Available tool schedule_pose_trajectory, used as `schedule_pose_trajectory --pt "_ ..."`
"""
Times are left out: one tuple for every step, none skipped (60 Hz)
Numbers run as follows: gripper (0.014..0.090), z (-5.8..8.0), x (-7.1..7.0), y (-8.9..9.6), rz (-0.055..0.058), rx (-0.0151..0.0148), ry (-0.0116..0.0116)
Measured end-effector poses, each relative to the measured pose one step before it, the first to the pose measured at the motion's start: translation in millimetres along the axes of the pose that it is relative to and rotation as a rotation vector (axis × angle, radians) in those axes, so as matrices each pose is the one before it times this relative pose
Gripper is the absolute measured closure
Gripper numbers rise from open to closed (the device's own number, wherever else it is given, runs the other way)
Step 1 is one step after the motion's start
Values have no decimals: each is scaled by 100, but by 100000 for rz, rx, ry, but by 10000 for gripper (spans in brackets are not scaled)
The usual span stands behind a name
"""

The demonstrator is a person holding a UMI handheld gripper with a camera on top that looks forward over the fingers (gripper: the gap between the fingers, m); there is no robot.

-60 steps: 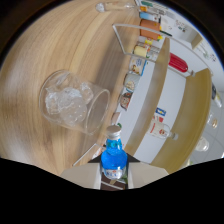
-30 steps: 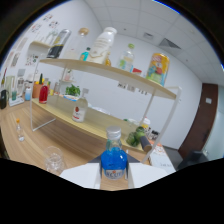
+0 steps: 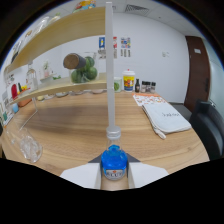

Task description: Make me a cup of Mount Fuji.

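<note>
Gripper view looks across a broad wooden table (image 3: 95, 125) that fills the middle ground, with a white wall behind it and a dark door (image 3: 196, 70) off to one side. Above the table runs a wooden shelf (image 3: 60, 35) carried on a white post (image 3: 109, 65), which rises straight ahead of the fingers and stands between them and the far end of the table. A dark chair (image 3: 210, 127) sits beside the table, near a folded white cloth (image 3: 165, 116) lying on the wood. Green fruit (image 3: 85, 72) hangs by the shelf, and small bottles and jars (image 3: 131, 81) cluster at the table's far edge. A clear glass with ice (image 3: 27, 145) stands on the table, well apart from the fingers. The gripper (image 3: 114, 169) is clenched on a small bottle of blue liquid (image 3: 114, 162), held upright with its pale cap uppermost.
</note>
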Motion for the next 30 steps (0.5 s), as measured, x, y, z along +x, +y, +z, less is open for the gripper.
schedule_pose_trajectory --pt "683 85 -92 110 -113 -328 -595" --pt "683 110 -27 59 -9 -616 -393" --pt "682 76 8 142 13 -730 -217" --pt "683 94 -38 29 269 -407 -231" --pt "682 69 -61 -10 105 -116 -328" --pt "683 60 -65 17 121 -151 -459" --pt "682 55 -46 47 95 -335 -441" --pt "682 52 -23 100 83 -545 -265" --pt "681 -8 -6 111 45 -880 -125" --pt "681 116 -7 139 -60 -777 110" --pt "681 63 27 214 -154 -1045 105" --pt "680 50 21 223 -181 -1343 102" --pt "681 60 11 238 -224 -1282 99" --pt "680 4 27 197 13 -1047 94" --pt "677 -24 21 135 174 -723 80" --pt "678 -26 18 -93 360 224 82" --pt "678 -3 51 12 248 -58 148" --pt "676 -6 32 17 301 -26 75" --pt "676 -6 31 22 230 22 57" --pt "675 -91 62 159 344 -175 -67" --pt "675 -31 -4 21 199 -91 13" --pt "671 66 -31 -18 100 -72 -73" --pt "672 -22 4 32 59 -143 -57" --pt "671 -32 4 53 -40 -145 -4" --pt "668 -57 4 74 -120 -130 43" --pt "664 -60 39 93 -157 -127 220" --pt "656 -69 49 97 -307 -142 366" --pt "641 -162 54 177 -214 -221 212" --pt "625 -56 38 89 -304 -218 464" --pt "614 -95 49 90 -219 -136 403"
